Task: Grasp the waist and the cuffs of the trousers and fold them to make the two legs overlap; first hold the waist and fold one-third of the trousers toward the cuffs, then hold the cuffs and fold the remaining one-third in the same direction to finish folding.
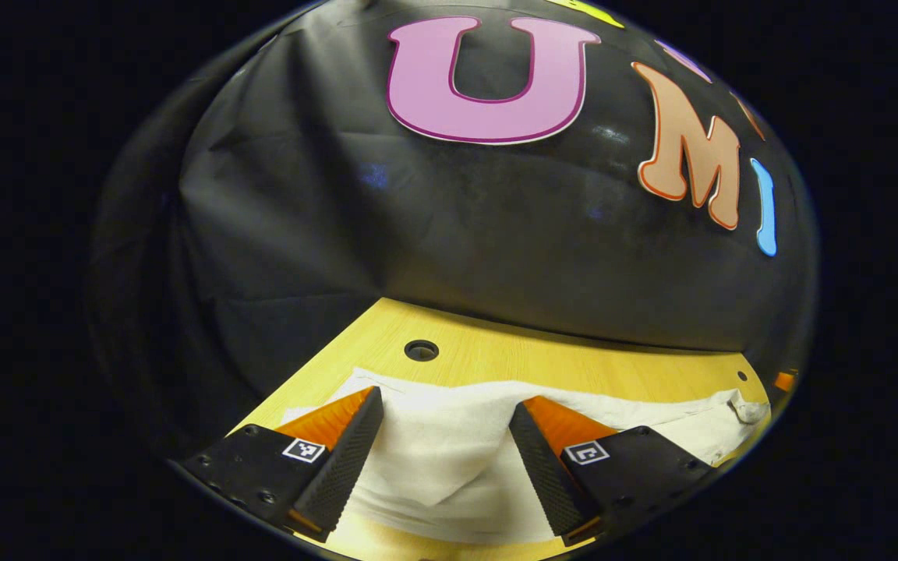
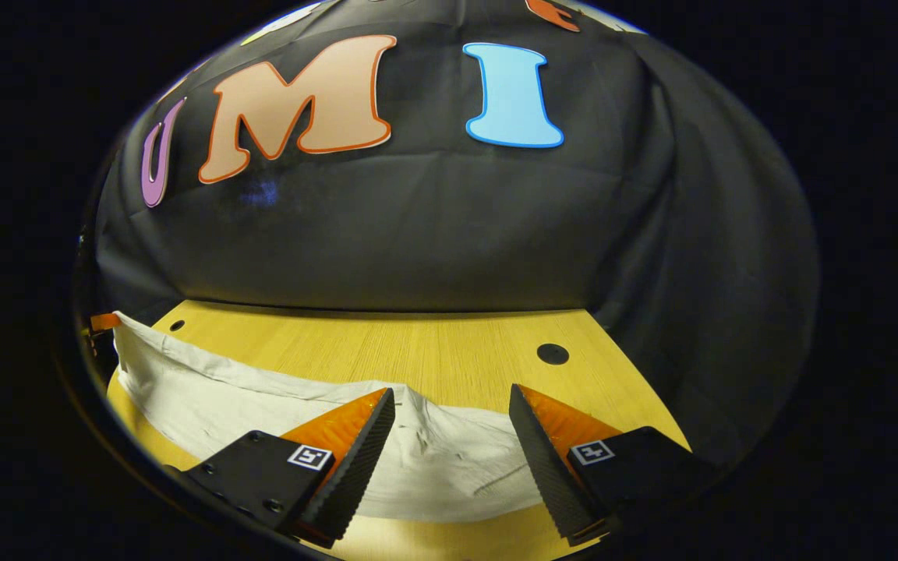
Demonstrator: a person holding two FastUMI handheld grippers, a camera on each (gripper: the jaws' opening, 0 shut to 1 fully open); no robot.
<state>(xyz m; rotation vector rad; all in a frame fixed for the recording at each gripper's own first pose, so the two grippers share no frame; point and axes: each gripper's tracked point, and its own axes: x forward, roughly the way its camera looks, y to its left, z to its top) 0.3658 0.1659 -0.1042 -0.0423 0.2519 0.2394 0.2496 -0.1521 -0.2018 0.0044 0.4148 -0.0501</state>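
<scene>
Both grippers hang low over the bench [image 2: 433,343], and the white trousers [image 1: 449,452] lie spread flat on the wood between them. The left gripper [image 1: 445,428] has its fingers wide apart, straddling one end of the cloth with nothing pinched. The right gripper [image 2: 453,432] matches it: fingers spread, cloth lying loose in the gap, no grip taken.

As for progress, this looks like the very start. The trousers read as one long flat strip, and no thirds fold shows anywhere. Whether the two legs already lie stacked cannot be told from here, since the cloth shows as a single pale band with a few soft creases. By that reading, the grasp, the waist fold and the cuff fold all lie ahead.

Orientation next. In the left gripper view the strip runs from about 8 o'clock across to 3 o'clock, ending in a small bunched corner out at the right edge. In the right gripper view the same strip sweeps from the fingers out toward 9 o'clock. So the long axis runs side to side along the bench, parallel to the black back wall [image 2: 433,234], with one gripper stationed at each end. Which end is waist and which is cuffs cannot be made out.
</scene>
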